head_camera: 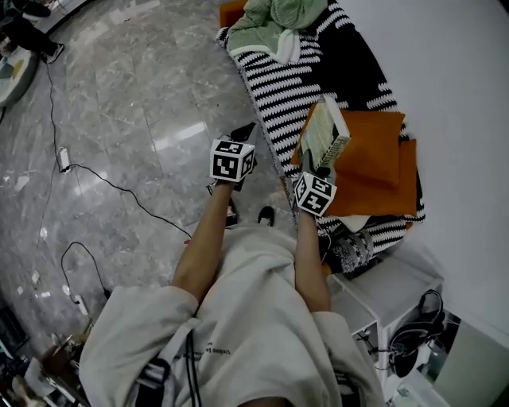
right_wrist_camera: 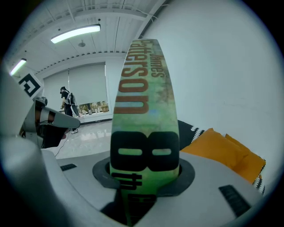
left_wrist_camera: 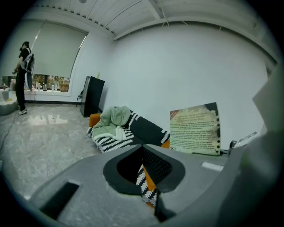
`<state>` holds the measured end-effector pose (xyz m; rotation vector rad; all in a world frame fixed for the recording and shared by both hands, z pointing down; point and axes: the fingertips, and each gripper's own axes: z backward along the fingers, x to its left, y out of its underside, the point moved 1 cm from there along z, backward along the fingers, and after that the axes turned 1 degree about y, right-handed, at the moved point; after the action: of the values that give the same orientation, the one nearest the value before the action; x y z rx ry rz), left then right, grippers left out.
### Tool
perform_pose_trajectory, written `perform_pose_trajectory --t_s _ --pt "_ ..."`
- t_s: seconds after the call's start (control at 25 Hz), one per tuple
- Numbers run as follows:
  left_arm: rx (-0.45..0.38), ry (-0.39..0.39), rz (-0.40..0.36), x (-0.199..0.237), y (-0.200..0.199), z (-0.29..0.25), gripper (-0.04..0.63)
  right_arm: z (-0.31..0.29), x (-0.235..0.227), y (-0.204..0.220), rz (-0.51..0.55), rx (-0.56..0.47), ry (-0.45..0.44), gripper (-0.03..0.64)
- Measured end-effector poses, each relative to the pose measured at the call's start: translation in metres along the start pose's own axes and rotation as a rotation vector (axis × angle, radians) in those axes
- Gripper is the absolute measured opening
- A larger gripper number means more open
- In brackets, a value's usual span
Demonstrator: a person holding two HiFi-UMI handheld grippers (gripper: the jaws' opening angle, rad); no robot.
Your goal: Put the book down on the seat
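**Item 1.** Long seat (head_camera: 278, 87), draped in a black-and-white striped knitted cover, is standing against the white wall. Every place below is given from this seat.

**Item 2.** Thick paperback book with a green spine and pale printed back cover (head_camera: 326, 131) is being held upright over the seat's near end, above the front edge of the cushions. The head view is not showing whether it is touching them. In the right gripper view its spine (right_wrist_camera: 144, 133) is facing the camera.

**Item 3.** Right claw (head_camera: 322, 168) is pinching the book's lower end, one jaw on each cover. It is hanging just off the seat's front edge.

**Item 4.** Left claw (head_camera: 241, 133) is hovering off the seat's front edge, over the floor, apart from the book. Its jaws (left_wrist_camera: 148, 177) are pressing together with nothing between them, leaving only a sliver through which the striped cover is showing.

**Item 5.** Two flat orange fabric cushions (head_camera: 374, 151) are lying stacked on the seat's near end, under and beyond the book.

**Item 6.** Crumpled pale green garment (head_camera: 278, 24) is lying on the seat's far end.

**Item 7.** Grey polished marble floor (head_camera: 119, 103) is stretching out in front of the seat, with a thin black cable (head_camera: 103, 187) trailing across it.

**Item 8.** White box-shaped cabinet (head_camera: 390, 294) is standing just past the seat's near end, with black headphones (head_camera: 413, 334) hanging beside it.

**Item 9.** A person (left_wrist_camera: 23, 80) is standing well away from the seat, by the far window.
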<state>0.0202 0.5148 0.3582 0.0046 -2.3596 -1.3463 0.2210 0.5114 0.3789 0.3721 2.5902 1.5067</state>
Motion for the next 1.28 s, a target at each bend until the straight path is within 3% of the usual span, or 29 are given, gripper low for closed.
perform_pose_trajectory --t_s 0.4,0.96,1.28 --pt "-0.012 0.001 -0.029 0.068 -0.013 0.034 0.006 -0.018 0.062 -0.007 -0.023 -0.015 0.03 0.158" --pt "-0.028 -0.059 0.058 0.12 -0.006 0.049 0.006 -0.05 0.101 -0.02 -0.004 -0.006 -0.026 0.16" --pt "-0.067 -0.081 0.102 0.149 -0.034 0.037 0.006 -0.086 0.116 -0.058 0.011 -0.064 -0.057 0.158"
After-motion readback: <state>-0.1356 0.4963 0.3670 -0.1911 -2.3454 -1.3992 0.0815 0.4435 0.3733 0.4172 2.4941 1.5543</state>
